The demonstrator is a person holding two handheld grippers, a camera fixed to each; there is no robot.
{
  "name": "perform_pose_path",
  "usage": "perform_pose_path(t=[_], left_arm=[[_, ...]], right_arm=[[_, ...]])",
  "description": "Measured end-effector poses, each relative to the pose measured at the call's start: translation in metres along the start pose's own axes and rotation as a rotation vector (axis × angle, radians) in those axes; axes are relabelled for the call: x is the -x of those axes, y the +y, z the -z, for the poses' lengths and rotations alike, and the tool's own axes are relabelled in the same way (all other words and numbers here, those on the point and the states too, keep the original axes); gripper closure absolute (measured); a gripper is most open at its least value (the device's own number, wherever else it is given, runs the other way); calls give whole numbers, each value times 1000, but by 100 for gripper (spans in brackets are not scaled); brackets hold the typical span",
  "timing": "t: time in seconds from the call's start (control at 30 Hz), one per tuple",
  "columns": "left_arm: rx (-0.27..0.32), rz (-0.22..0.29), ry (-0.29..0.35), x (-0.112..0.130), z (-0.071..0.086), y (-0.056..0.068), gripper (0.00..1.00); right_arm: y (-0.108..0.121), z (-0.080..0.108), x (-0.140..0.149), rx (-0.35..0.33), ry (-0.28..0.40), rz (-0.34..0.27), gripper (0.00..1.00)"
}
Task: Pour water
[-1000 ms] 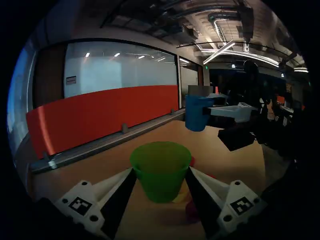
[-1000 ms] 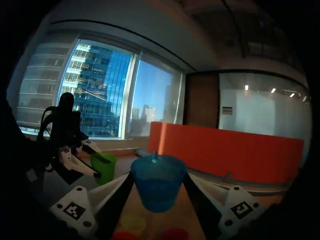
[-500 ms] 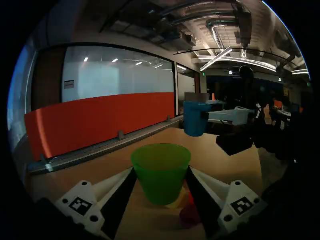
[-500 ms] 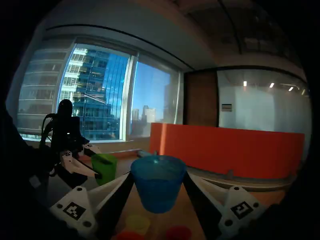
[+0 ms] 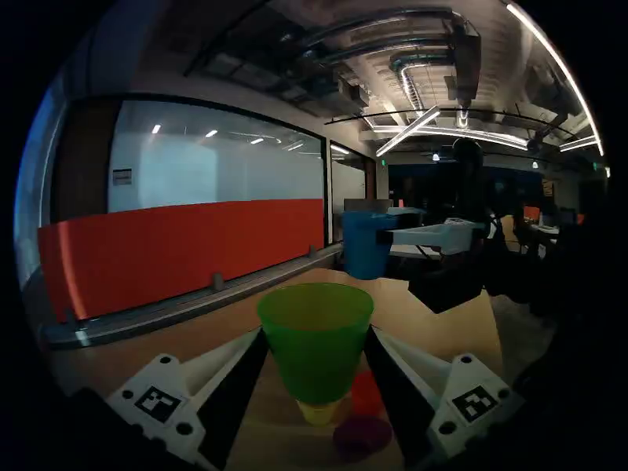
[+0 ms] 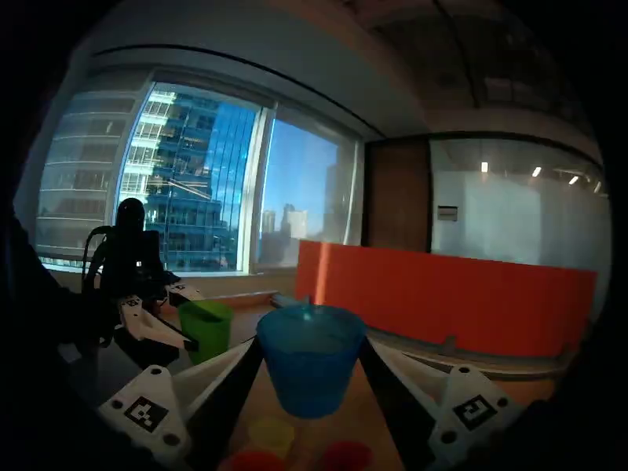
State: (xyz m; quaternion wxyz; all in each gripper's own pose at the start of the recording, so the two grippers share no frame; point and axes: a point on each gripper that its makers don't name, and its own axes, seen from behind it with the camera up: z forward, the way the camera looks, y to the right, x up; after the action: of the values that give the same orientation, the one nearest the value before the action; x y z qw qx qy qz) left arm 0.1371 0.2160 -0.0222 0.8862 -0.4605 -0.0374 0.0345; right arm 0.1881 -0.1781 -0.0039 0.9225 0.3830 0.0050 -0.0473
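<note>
The left gripper (image 5: 315,345), jaws clamping the green cup (image 5: 315,326), has lifted higher. The right gripper (image 6: 311,353) clamps the upright blue cup (image 6: 311,377), so pouring seems near.

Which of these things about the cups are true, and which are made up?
1. The left gripper is holding a green cup. True.
2. The right gripper has nothing in it. False: its two fingers are shut on a blue cup.
3. The blue cup is tipped over to pour. False: it is upright, and so is the green cup.
4. A yellow cup and a red cup sit on the table below the green cup. True.
</note>
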Motion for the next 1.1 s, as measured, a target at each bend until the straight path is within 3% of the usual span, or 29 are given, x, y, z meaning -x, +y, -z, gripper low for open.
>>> perform_pose_path(t=[0.7,1.1], left_arm=[[46,-5,27,4,-8,24,17],[72,-12,33,6,-9,38,17]], right_arm=[[-5,7,-8,-16,-13,69,10],[-5,8,-19,-23,-3,137,10]])
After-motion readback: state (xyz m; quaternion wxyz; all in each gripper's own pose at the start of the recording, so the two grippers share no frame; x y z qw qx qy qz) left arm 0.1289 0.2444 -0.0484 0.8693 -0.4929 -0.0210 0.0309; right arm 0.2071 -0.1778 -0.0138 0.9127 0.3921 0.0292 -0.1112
